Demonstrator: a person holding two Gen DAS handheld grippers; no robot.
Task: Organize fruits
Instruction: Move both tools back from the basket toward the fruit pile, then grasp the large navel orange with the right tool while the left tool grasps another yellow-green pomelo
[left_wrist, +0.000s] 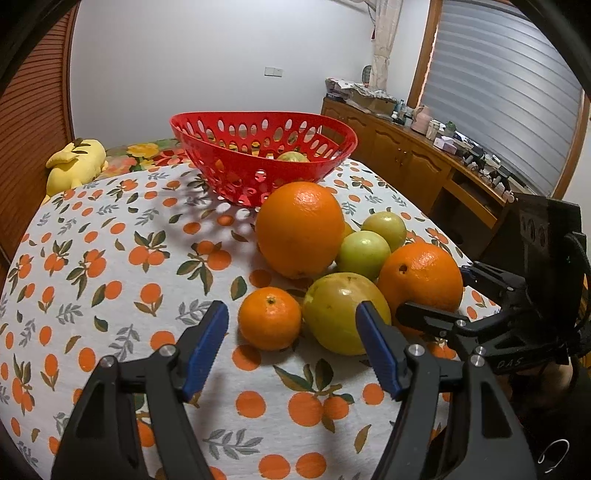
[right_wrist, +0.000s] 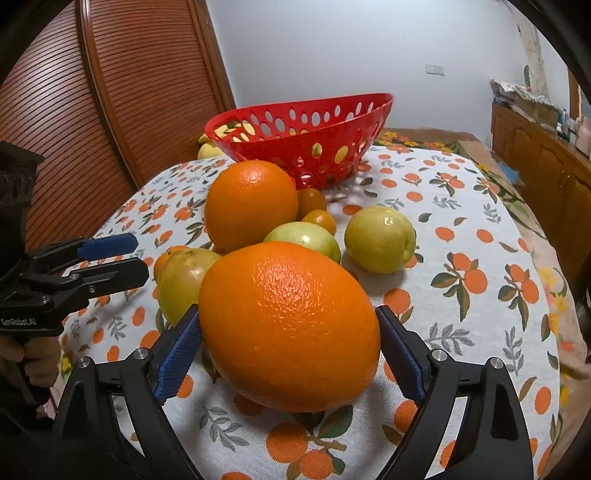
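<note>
Right tongs (right_wrist: 288, 354): spread, pads flanking 1 large orange (right_wrist: 290, 325) on the tabletop (right_wrist: 480, 332), no firm pinch visible. Left tongs (left_wrist: 293, 347): spread, empty, facing the mandarin (left_wrist: 269, 317). Basket (right_wrist: 314, 147): beyond the pile. Step, as judged: grasping. Next: squeeze, lift, carry to basket.

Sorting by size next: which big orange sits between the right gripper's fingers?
The near orange, its navel facing the left gripper; the far orange stands by the red basket.
</note>
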